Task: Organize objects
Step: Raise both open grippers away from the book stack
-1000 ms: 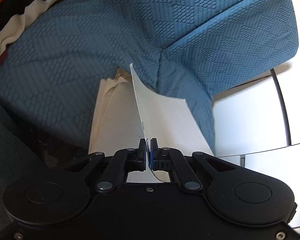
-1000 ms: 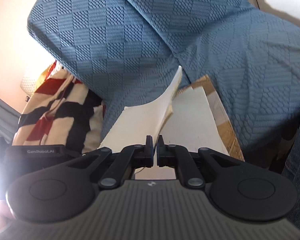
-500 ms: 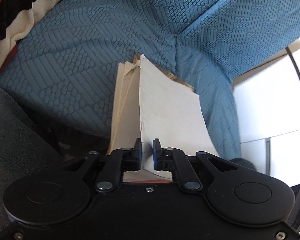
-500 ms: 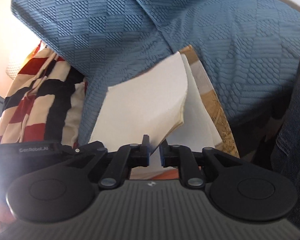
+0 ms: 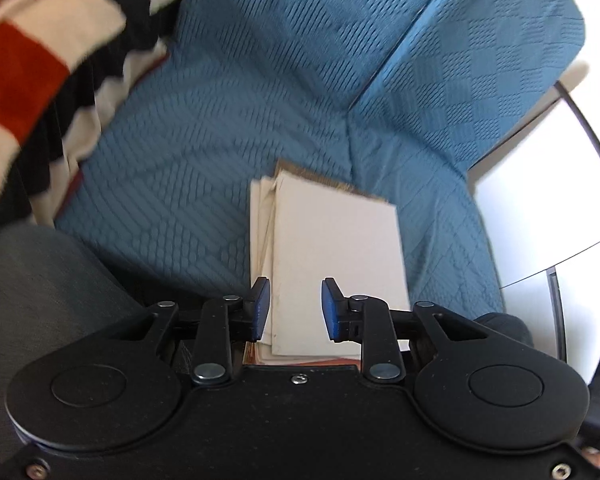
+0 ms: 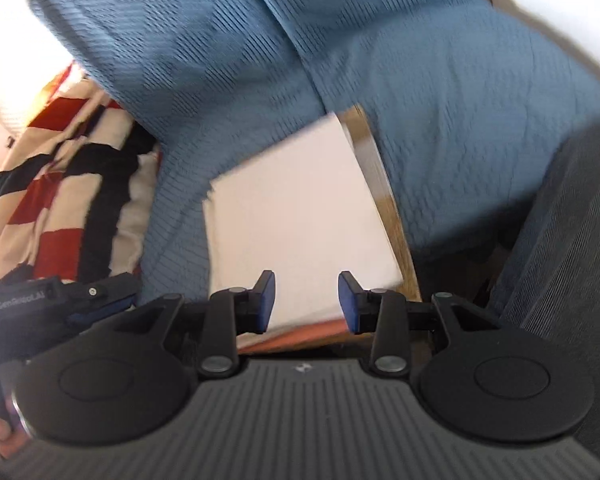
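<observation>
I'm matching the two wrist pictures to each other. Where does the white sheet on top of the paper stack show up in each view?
Left wrist: the white sheet lies centre, just beyond the left gripper, whose jaws are opening with nothing between them.
Right wrist: the sheet sits centre, beyond the right gripper, also opening and empty.
Shared landmark: the striped blanket, upper left in the left wrist view, middle left in the right wrist view.

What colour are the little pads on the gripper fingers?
Blue pads on black fingers, clearest in the left wrist view.
</observation>
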